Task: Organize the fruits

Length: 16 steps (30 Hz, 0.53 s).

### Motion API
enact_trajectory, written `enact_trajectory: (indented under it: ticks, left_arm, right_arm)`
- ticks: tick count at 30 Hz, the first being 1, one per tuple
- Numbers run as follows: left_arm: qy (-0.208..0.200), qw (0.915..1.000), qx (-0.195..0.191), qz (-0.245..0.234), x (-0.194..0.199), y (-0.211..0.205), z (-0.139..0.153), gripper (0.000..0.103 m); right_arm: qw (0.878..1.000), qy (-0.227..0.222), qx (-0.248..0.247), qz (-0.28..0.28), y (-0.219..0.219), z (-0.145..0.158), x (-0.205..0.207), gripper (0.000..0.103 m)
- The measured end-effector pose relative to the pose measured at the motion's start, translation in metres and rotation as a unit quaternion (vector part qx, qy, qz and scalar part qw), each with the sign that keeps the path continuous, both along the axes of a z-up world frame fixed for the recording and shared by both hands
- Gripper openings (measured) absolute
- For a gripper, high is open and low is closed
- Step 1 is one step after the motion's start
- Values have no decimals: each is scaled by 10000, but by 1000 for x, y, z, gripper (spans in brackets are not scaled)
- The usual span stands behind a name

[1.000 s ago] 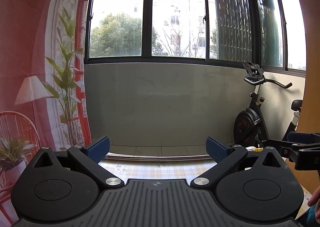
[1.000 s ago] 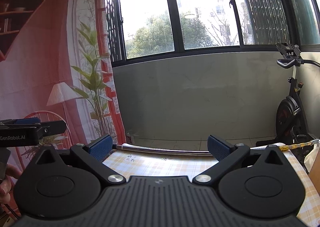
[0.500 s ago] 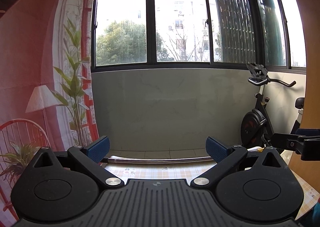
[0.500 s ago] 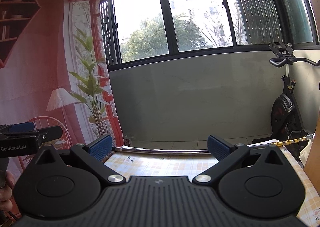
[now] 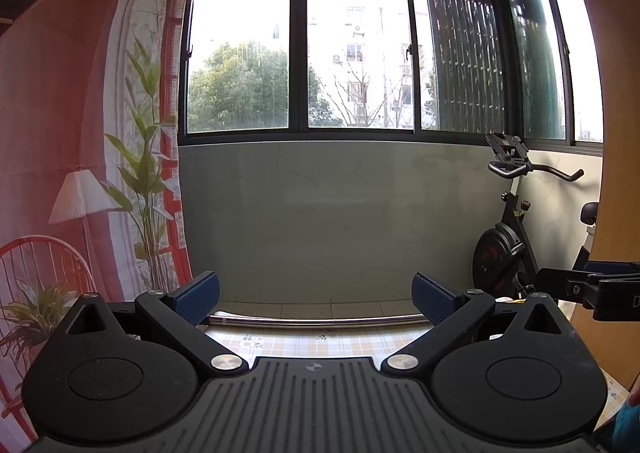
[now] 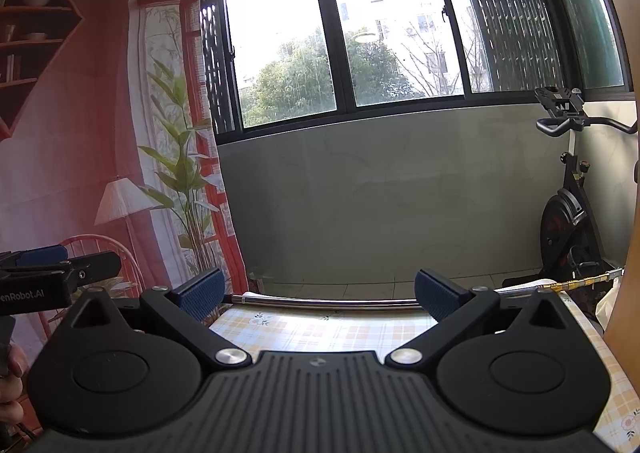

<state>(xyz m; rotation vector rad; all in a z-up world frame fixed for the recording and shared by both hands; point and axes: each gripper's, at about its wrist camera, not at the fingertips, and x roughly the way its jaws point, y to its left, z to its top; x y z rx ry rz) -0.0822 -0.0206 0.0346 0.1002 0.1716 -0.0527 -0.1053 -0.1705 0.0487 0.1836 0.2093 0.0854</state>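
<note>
Both views face a balcony-like room rather than any fruit; no fruit shows in either picture, so where the task's things lie cannot be told. At the far left hangs a printed backdrop (image 5: 72, 133) showing a lamp, a red chair and a tall green plant. In the right wrist view the left tool (image 6: 60, 273) pokes in from the left edge, seen side-on, with part of a hand (image 6: 10, 385) below it. In its own view the left tool (image 5: 316, 293) has its two blue-padded fingers (image 5: 198, 295) spread wide with nothing between them. Beneath and ahead of it lies the surface (image 5: 316, 343), covered in a yellow checked cloth with small flowers, and a metal rod (image 5: 320, 322) runs along its far edge. Beyond stands a grey-green low wall (image 5: 328, 221) under a wide dark-framed window (image 5: 298, 49) that looks onto trees and a pale building. The right tool (image 6: 318, 293) is likewise spread wide and empty above the same cloth; in the left wrist view its tip (image 5: 592, 287) reaches in from the right edge. Farthest right stands an exercise bike (image 5: 508, 241) against the wall, beside a wooden panel (image 5: 616, 133).
</note>
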Motion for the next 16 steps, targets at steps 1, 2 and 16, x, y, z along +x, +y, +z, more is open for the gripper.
enact_trajectory:
  ticks: [1,2,16]
  left_arm:
    - [9,10000,-13,-5,0,1,0,103]
    - [17,10000,-25,-6,0,1,0,103]
    - [66,9999,-104,-81,4,4,0,103]
  right_arm:
    - [10000,6,2,-2,0,0,0,103]
    - [10000,11,4,-2,0,0,-1,103]
    - [10000,44,11,6,0,-3,-1,103]
